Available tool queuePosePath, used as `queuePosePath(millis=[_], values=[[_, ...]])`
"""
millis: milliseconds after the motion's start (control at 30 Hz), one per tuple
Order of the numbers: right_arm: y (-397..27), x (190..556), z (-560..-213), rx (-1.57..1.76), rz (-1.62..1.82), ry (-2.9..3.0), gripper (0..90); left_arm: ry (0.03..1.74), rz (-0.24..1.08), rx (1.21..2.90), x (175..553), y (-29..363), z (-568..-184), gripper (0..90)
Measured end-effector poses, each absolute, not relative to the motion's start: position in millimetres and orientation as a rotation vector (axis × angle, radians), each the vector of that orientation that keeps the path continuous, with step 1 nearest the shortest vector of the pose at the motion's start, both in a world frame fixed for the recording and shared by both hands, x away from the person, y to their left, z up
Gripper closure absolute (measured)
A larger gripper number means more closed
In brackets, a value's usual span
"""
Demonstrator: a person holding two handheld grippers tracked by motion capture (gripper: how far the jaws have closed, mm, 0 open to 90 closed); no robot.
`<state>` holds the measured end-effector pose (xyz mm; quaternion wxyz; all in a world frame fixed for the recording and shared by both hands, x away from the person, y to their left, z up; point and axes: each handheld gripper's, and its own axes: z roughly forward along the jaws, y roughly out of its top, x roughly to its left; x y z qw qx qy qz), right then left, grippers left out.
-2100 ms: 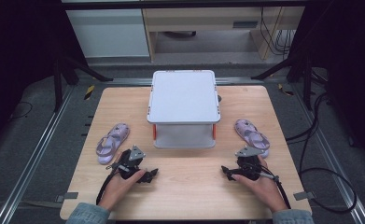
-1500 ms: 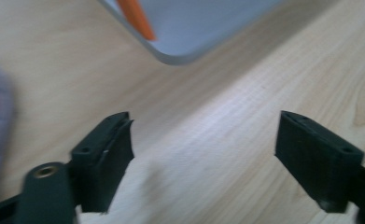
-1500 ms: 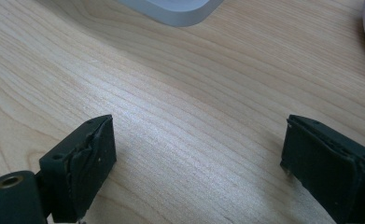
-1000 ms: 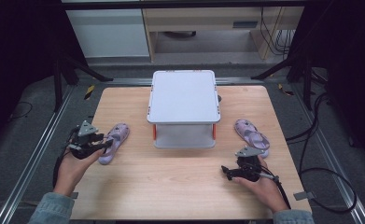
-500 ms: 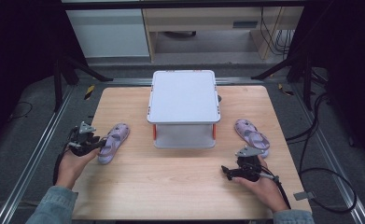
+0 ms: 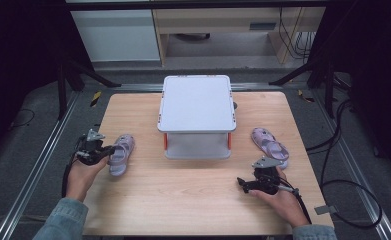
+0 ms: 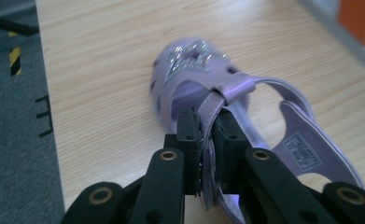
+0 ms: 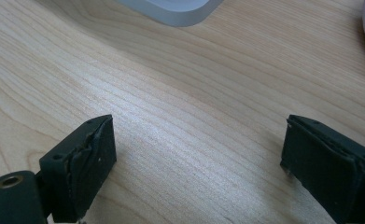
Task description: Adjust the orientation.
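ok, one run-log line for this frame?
left tongs: just closing, clamped on left sandal strap | right tongs: open, empty, on table | right sandal: untouched

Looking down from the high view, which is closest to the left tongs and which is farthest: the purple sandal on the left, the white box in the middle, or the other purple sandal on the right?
From the left tongs:
1. Left purple sandal, pinched by its strap in the tongs, near the table's left edge.
2. White box, at the table's middle.
3. Right purple sandal, far across on the right side.
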<state>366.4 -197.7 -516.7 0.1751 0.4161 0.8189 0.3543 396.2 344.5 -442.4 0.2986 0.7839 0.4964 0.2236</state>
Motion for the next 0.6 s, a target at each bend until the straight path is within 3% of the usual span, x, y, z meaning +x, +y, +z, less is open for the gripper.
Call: queuePosePath(millis=[267, 600], values=[[-197.7, 366.4, -516.7, 1.178, 1.004, 2.321, 10.1, 1.172, 0.534, 2.061, 358.5, 304.0, -428.8, 82.0], [-197.7, 366.4, -516.7, 1.179, 1.004, 2.320, 10.1, 1.019, 0.473, 2.082, 337.5, 249.3, -422.5, 82.1]])
